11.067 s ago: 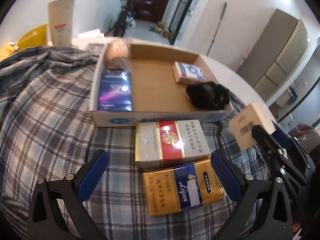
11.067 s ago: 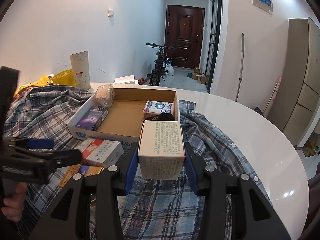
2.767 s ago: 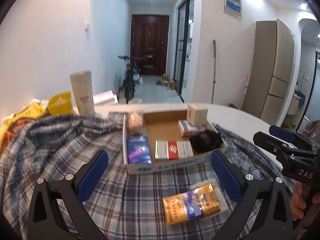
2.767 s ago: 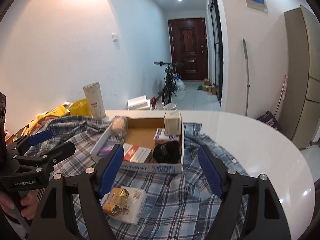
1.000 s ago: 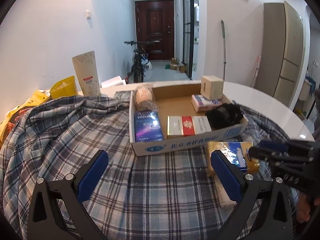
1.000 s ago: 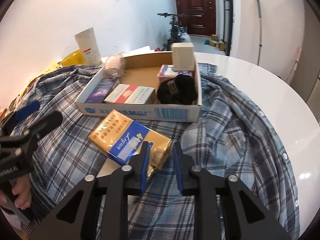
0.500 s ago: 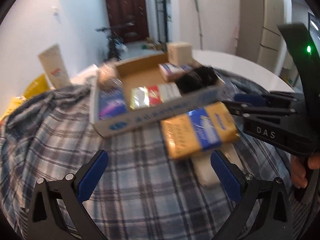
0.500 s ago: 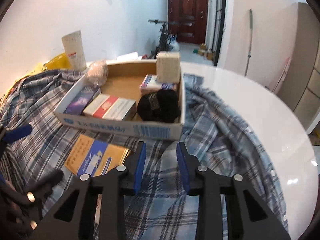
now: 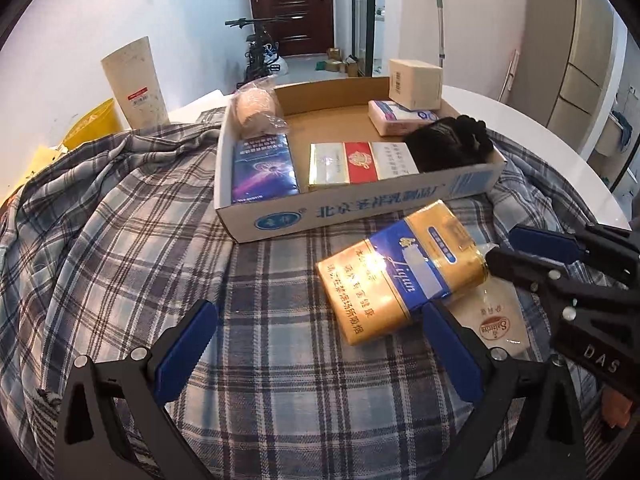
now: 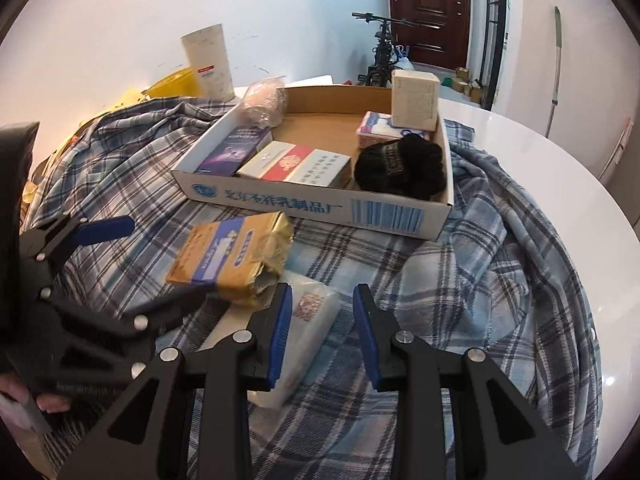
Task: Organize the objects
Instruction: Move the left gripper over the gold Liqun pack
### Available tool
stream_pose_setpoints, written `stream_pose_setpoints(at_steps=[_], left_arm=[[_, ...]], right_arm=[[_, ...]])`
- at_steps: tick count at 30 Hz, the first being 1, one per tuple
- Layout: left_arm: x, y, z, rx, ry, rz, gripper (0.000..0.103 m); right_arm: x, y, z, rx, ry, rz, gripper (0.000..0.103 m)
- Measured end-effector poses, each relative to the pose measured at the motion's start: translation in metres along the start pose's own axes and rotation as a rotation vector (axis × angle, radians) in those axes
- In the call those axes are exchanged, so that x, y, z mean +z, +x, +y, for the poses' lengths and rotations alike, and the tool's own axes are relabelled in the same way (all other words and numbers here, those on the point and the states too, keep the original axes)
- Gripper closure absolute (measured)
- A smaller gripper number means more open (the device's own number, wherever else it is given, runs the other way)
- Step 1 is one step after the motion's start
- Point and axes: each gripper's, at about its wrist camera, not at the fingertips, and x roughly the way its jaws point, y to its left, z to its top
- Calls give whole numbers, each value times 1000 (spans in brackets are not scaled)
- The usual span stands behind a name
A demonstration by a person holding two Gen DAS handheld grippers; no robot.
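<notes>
A gold and blue carton [image 9: 404,272] lies on the plaid cloth in front of a cardboard box [image 9: 360,210], resting partly on a clear-wrapped white packet [image 9: 492,316]; both also show in the right wrist view, carton [image 10: 232,252] and packet [image 10: 304,320]. The box holds a purple box [image 9: 264,168], a red and white carton [image 9: 360,160], a black yarn ball [image 9: 448,144], a tissue pack [image 9: 400,116], a beige box [image 9: 416,84] and a wrapped roll [image 9: 256,108]. My left gripper [image 9: 320,348] is open and empty, just before the carton. My right gripper [image 10: 322,328] is open and empty, right of the carton.
A plaid cloth [image 9: 100,220] covers most of a round white table [image 10: 560,184]. A tall paper tube [image 9: 134,84] and yellow bags [image 9: 84,128] stand at the back left. A bicycle [image 9: 260,48] and a door are far behind.
My right gripper had been shut on the gold carton and lifted it; it has let go and opened a little. The carton now lies on the white packet. My left gripper moved closer.
</notes>
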Motion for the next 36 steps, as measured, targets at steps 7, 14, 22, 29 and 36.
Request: stream_pose_setpoints(at_steps=[7, 14, 22, 29, 36], left_arm=[[-1, -4, -6, 15, 31, -13, 0], [-3, -3, -8, 2, 31, -2, 0], [-2, 4, 1, -9, -10, 35, 0], [-2, 10, 5, -5, -37, 71, 0], [0, 12, 13, 4, -73, 77, 0]], right_arm=[[7, -5, -17, -64, 68, -42, 72], [40, -8, -1, -47, -45, -54, 72], [71, 27, 26, -87, -152, 30, 80], [51, 26, 29, -66, -169, 84, 81], [40, 18, 27, -4, -144, 118, 81]])
